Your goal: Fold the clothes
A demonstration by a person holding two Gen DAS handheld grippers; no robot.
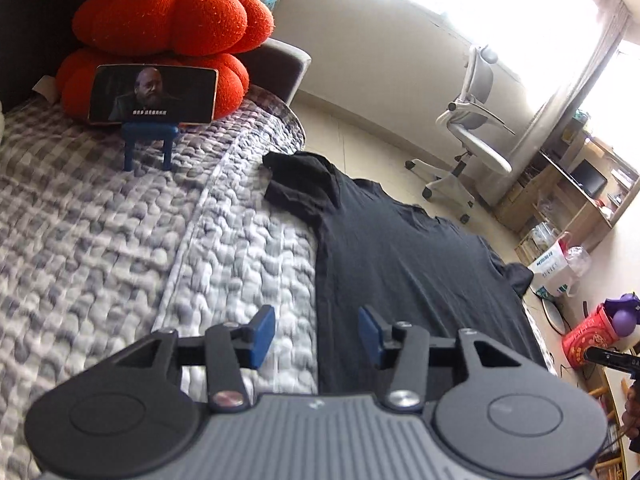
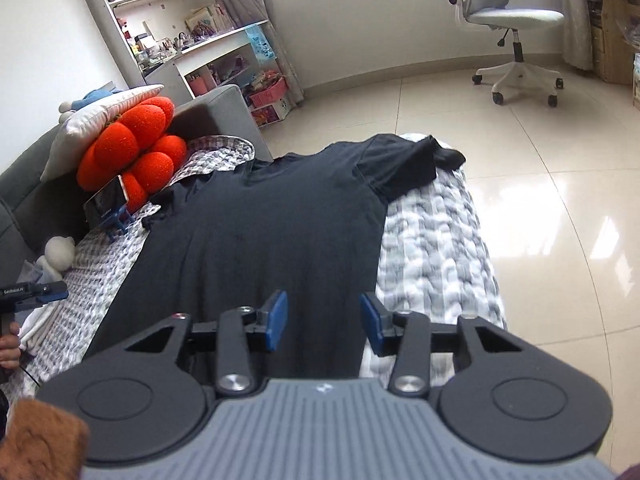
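A black T-shirt lies spread flat on the checked quilt, its neck toward the far edge and both sleeves out. My left gripper hovers open above the shirt's left side seam near the hem, holding nothing. In the right wrist view the same T-shirt fills the middle, and my right gripper is open above its lower right edge, nothing between the blue pads. The left gripper's tip shows at the left edge, held by a hand.
Orange pumpkin cushions and a phone on a blue stand sit at the head of the bed. A white office chair stands on the tiled floor. Shelves line the wall. A red box sits beside the bed.
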